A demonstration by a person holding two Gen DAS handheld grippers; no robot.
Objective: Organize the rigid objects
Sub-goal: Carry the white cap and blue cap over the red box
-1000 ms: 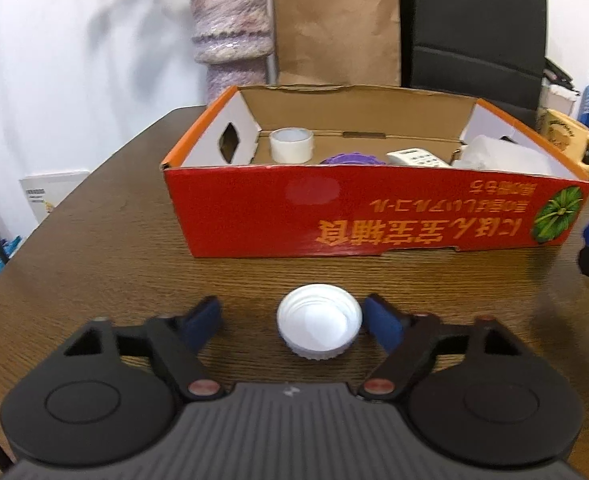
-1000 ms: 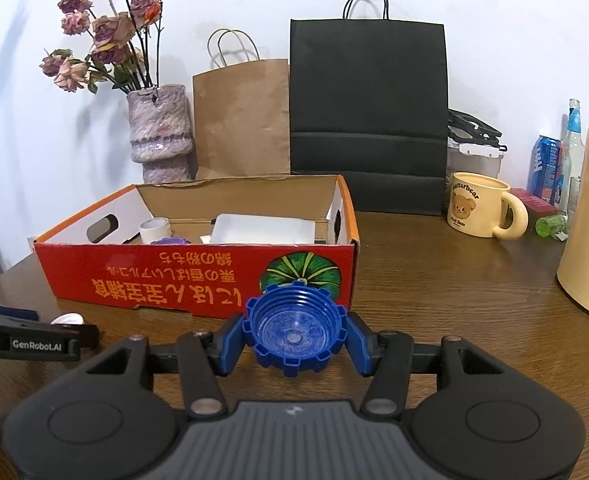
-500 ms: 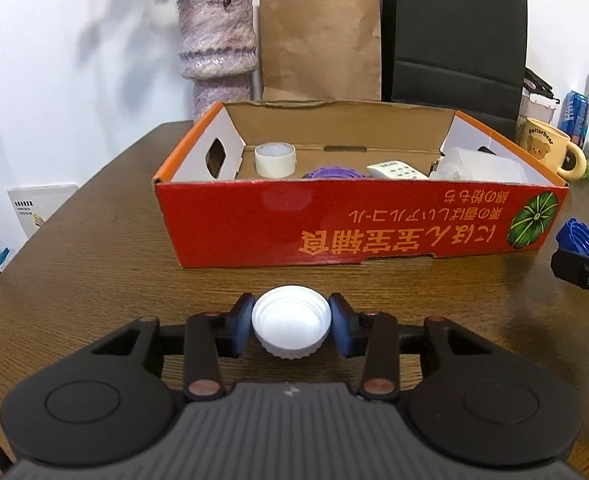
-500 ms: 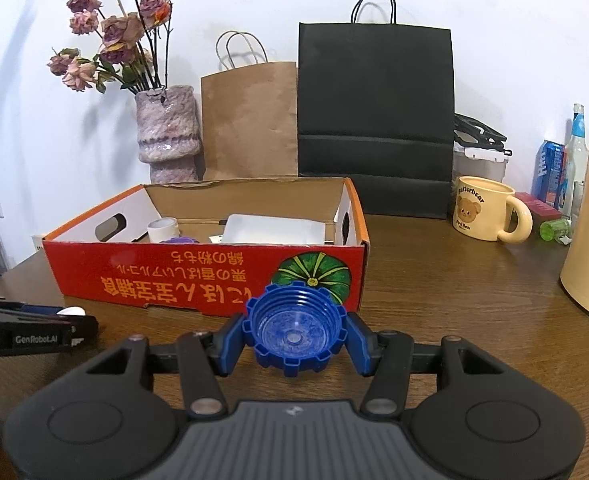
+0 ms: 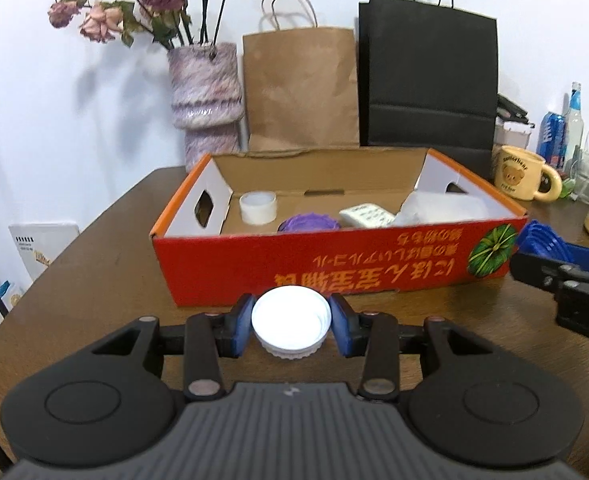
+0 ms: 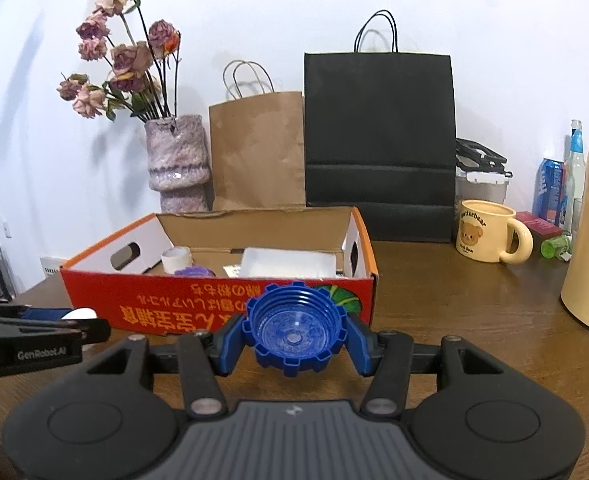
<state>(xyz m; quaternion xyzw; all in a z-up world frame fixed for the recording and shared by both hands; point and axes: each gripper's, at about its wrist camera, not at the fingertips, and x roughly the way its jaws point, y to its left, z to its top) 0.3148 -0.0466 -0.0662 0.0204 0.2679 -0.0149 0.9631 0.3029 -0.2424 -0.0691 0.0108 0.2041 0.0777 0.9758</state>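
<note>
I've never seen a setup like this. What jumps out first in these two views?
A red cardboard box sits in the middle of the wooden table, already holding a few small items. In front of it, the left gripper is clamped on a white cap, and the right gripper on a toothed blue cap. Dried roses in a purple vase stand behind the box.
</note>
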